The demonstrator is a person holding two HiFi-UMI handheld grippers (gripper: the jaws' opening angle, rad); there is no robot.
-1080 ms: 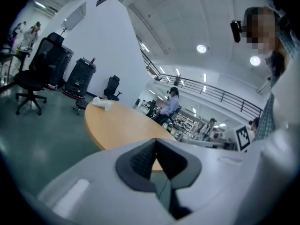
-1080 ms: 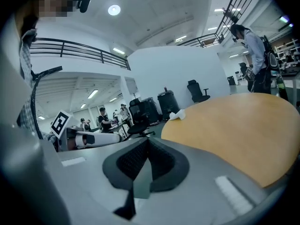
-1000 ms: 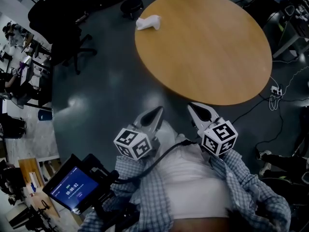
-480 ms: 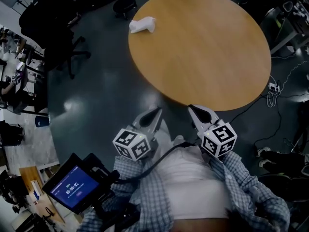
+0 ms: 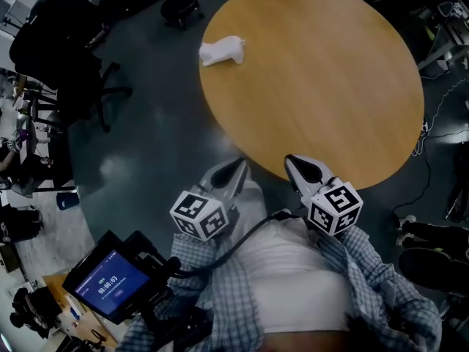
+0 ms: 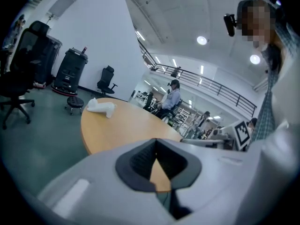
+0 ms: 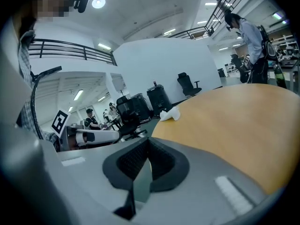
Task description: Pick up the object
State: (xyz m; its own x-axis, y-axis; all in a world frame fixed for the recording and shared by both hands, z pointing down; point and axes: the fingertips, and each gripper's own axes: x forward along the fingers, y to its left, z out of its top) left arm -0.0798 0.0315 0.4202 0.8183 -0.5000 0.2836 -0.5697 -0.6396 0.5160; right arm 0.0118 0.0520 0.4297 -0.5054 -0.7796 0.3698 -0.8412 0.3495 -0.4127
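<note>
Round and bare but for one item, a wooden table (image 5: 330, 86) on a dark grey floor fills the top of the head view, with the white object (image 5: 222, 50) lying on its side close to the far-left rim. Compared with a second ago, the object sits slightly lower in the frame and the tabletop has drifted to the right, while both tools show in nearly the same spots. The left gripper (image 5: 239, 169) and right gripper (image 5: 293, 162) hang side by side off the table's near edge, well apart from the object, each with its jaws pressed together and nothing between them; the left gripper view and the right gripper view both show the tips meeting and the object (image 6: 101, 108) small across the wood. Below them is the person's checked shirt (image 5: 242, 299), and at lower left a tablet screen (image 5: 110, 284) whose timer has ticked up by one. A black office chair (image 5: 55, 57) and a round stool (image 5: 179, 9) stand on the floor beyond the table's left side.
</note>
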